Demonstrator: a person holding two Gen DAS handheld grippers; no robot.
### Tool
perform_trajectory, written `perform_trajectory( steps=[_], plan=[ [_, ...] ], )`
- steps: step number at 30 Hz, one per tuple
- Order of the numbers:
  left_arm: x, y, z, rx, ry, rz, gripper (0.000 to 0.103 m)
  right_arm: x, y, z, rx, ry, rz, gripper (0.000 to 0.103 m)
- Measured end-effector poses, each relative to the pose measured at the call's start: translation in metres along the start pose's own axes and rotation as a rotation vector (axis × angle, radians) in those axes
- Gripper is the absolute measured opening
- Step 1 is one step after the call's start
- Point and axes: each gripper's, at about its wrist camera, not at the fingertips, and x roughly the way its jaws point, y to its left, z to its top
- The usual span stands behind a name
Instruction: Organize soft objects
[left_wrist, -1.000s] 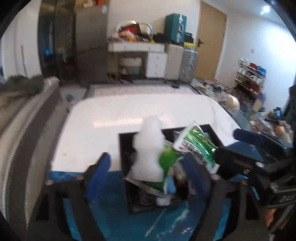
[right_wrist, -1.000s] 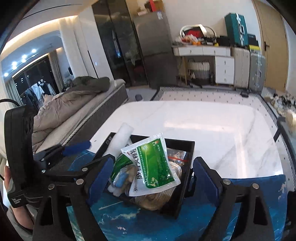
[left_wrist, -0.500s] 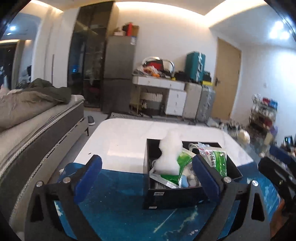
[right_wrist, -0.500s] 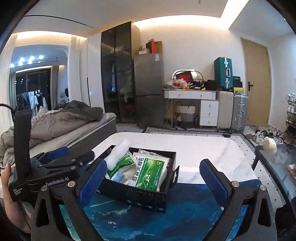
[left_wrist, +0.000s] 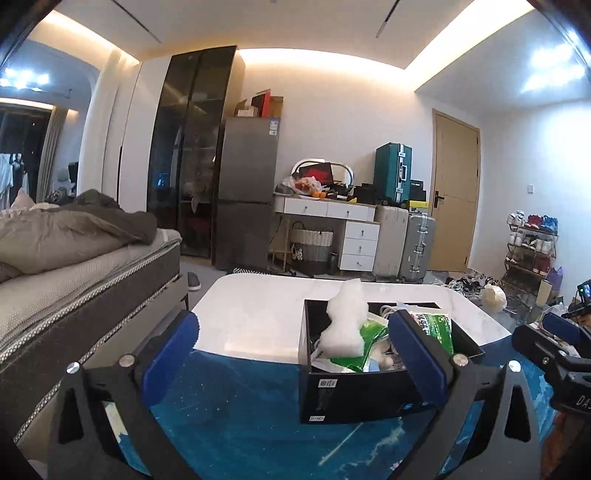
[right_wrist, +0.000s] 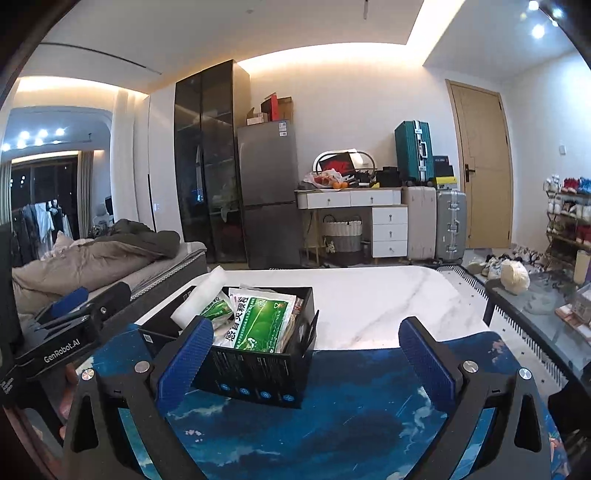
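A black open box (left_wrist: 354, 395) stands on the blue mat (left_wrist: 240, 413), also in the right wrist view (right_wrist: 258, 376). It holds a white foam piece (left_wrist: 345, 325) sticking up, green-printed packets (right_wrist: 262, 325) and other soft items. My left gripper (left_wrist: 295, 354) is open and empty, held back from the box, which lies toward its right finger. My right gripper (right_wrist: 304, 358) is open and empty, with the box by its left finger. The left gripper's body (right_wrist: 70, 332) shows at the left of the right wrist view.
The mat lies at the near edge of a white marble table (right_wrist: 376, 295). A bed with a grey blanket (left_wrist: 66, 236) stands to the left. A glass side table (right_wrist: 535, 306) and shoe rack are on the right. A fridge, desk and suitcases line the far wall.
Both grippers have pulled back and tilted up from over the box, so it now looks smaller and lower in both views. Both stay open and empty.
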Motion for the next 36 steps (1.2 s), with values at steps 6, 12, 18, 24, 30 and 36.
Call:
perform_trajectory(
  steps=[6,12,18,24,30,36],
  plan=[
    [-0.004,-0.018,-0.004,0.084,0.017,-0.016,0.103,0.001,0.027,-0.001,-0.118,0.01,0.022,0.102],
    [-0.004,-0.018,0.0,0.062,0.02,-0.06,0.103,-0.001,0.01,-0.001,-0.039,0.001,-0.008,0.102],
    [-0.006,-0.026,-0.001,0.077,0.016,-0.065,0.102,-0.005,0.013,-0.001,-0.051,-0.007,-0.008,0.102],
    [-0.008,-0.021,0.0,0.041,0.01,-0.075,0.102,-0.008,0.015,0.0,-0.056,-0.005,-0.014,0.102],
    [-0.016,-0.013,0.001,0.005,-0.022,-0.096,0.102,-0.011,0.01,0.002,-0.044,-0.011,-0.011,0.102],
    [-0.013,-0.005,0.002,-0.04,-0.014,-0.097,0.102,-0.008,0.006,0.004,-0.052,-0.008,-0.007,0.102]
  ],
)
